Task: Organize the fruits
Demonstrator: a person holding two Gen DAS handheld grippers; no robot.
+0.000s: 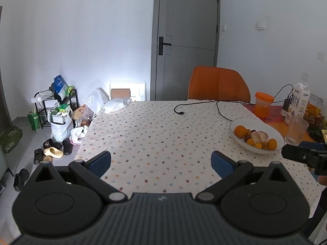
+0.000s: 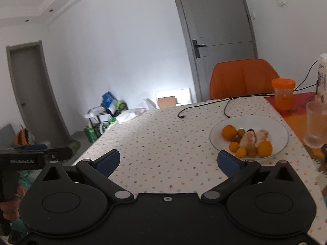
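A clear glass bowl (image 1: 274,133) (image 2: 276,122) sits on the right side of the dotted tablecloth and holds several fruits: oranges (image 1: 240,131) (image 2: 229,132), peeled citrus pieces (image 1: 259,136) (image 2: 248,139), small kumquats (image 2: 241,152) and dark grapes (image 2: 241,131). My left gripper (image 1: 161,164) hovers open over the cloth, left of the bowl, with nothing between its blue pads. Just before the bowl's near rim, my right gripper (image 2: 169,163) is open too and empty. Each gripper shows at the edge of the other's view.
An orange lidded jar (image 1: 263,104) (image 2: 283,94), a drinking glass (image 1: 296,129) (image 2: 315,124) and a carton (image 1: 297,102) stand right of the bowl. A black cable (image 1: 204,107) (image 2: 204,107) lies across the far table. An orange chair (image 1: 218,85) stands behind. Bags and shoes (image 1: 53,151) litter the floor at left.
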